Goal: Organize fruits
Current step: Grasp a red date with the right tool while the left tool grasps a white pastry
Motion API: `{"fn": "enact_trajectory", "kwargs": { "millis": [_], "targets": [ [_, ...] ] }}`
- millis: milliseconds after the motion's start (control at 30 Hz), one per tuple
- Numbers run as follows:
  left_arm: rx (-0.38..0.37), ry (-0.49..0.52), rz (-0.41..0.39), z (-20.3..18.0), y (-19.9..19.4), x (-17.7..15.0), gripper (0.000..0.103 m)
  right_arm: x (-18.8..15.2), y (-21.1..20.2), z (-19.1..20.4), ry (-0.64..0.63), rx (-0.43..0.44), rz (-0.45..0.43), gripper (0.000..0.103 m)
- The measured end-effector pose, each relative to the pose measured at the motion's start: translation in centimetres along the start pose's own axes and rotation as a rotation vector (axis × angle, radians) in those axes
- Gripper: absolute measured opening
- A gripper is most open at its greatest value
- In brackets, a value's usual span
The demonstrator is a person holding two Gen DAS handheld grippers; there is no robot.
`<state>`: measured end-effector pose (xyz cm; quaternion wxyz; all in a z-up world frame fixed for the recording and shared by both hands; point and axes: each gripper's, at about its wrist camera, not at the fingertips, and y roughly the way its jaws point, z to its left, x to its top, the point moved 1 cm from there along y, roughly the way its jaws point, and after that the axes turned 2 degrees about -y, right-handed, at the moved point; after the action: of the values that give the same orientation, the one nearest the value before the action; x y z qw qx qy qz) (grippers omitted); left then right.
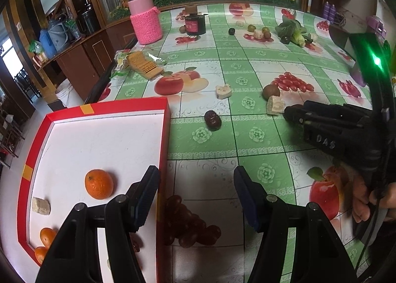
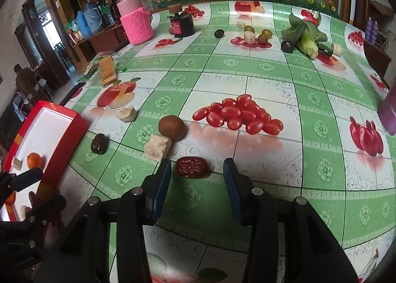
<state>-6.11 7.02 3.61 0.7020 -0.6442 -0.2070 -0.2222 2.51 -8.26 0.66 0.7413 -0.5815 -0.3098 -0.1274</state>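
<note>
A red box with a white floor (image 1: pixel 99 139) sits at the table's left edge and holds oranges (image 1: pixel 99 184) and a beige cube (image 1: pixel 40 205). My left gripper (image 1: pixel 196 194) is open and empty, straddling the box's right wall. My right gripper (image 2: pixel 196 181) is open, low over the table, just short of a red date (image 2: pixel 191 167). A dark date (image 2: pixel 99 144), a brown kiwi (image 2: pixel 172 127) and beige cubes (image 2: pixel 157 147) lie beyond it. In the left wrist view the right gripper (image 1: pixel 292 114) reaches in from the right near a beige cube (image 1: pixel 275 105).
Farther back lie more kiwis and green fruits (image 2: pixel 262 35), dark plums (image 2: pixel 287 46), corn with leafy greens (image 2: pixel 305 35), a dark jar (image 2: pixel 182 24), a pink-sleeved jar (image 2: pixel 135 19) and a cracker packet (image 2: pixel 107 70). A purple object (image 2: pixel 389 109) stands at the right edge.
</note>
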Motion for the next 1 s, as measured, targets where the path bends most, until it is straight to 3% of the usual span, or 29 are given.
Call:
{"fn": "enact_trajectory", "kwargs": {
  "millis": [67,167,267,567,900,933,1000],
  "targets": [
    [-0.001,0.010,0.001,-0.4,0.1,0.5,0.063,0.0,0.1,0.3,-0.021,-0.024,-0.005,0.043],
    [-0.006,0.031,0.002,-1.4,0.3,1.4,0.063,-0.2,0.2,0.9,-0.086,-0.101,-0.008,0.030],
    [-0.017,0.059,-0.001,-3.0,0.7,2.6,0.063,0.0,0.0,-0.1,-0.049,-0.094,0.002,0.030],
    [-0.101,0.086,0.073,-7.4,4.0,5.1,0.063,0.7,-1.5,-7.5,0.271,-0.084,0.010,0.030],
    [-0.134,0.032,0.109,-8.1,6.5,6.5,0.062,0.8,-2.5,-7.8,0.309,-0.054,-0.012,0.030],
    [-0.141,0.034,0.108,-8.1,6.5,6.5,0.060,0.8,-2.6,-7.7,0.306,-0.058,-0.014,0.030],
    [-0.155,0.040,0.110,-8.4,6.8,6.6,0.047,0.8,-2.7,-7.7,0.310,-0.051,-0.014,0.030]
  ]
}}
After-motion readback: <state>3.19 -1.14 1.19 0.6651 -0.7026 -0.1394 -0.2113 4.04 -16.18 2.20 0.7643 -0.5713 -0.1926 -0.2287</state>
